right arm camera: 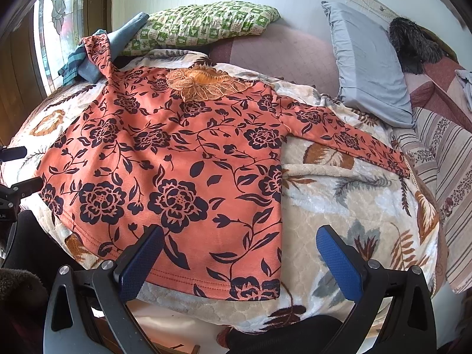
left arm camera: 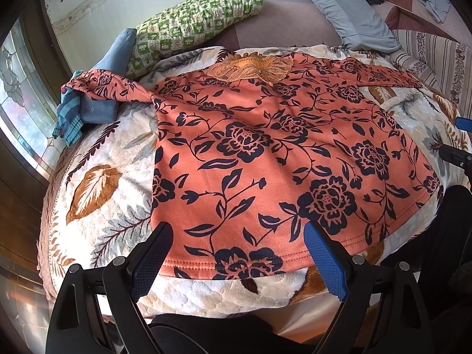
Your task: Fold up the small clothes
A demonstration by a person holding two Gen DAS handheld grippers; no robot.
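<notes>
An orange top with dark flower print [left arm camera: 265, 147] [right arm camera: 177, 153] lies spread flat on a leaf-patterned blanket [left arm camera: 103, 177] [right arm camera: 339, 206], lace collar [left arm camera: 250, 69] [right arm camera: 203, 84] at the far side. Its left sleeve [left arm camera: 106, 84] drapes over a pile of folded clothes; its right sleeve [right arm camera: 348, 135] stretches out to the right. My left gripper [left arm camera: 239, 236] hovers open over the hem's left part. My right gripper [right arm camera: 240, 239] is open above the hem's right corner. Neither holds anything.
Folded blue clothes [left arm camera: 97, 100] [right arm camera: 85, 62] sit at the far left by a window. A green checked pillow [left arm camera: 191, 26] [right arm camera: 206, 22] and a grey pillow [left arm camera: 348, 8] [right arm camera: 368, 59] lie beyond the top. A striped sheet [right arm camera: 451, 162] covers the bed on the right.
</notes>
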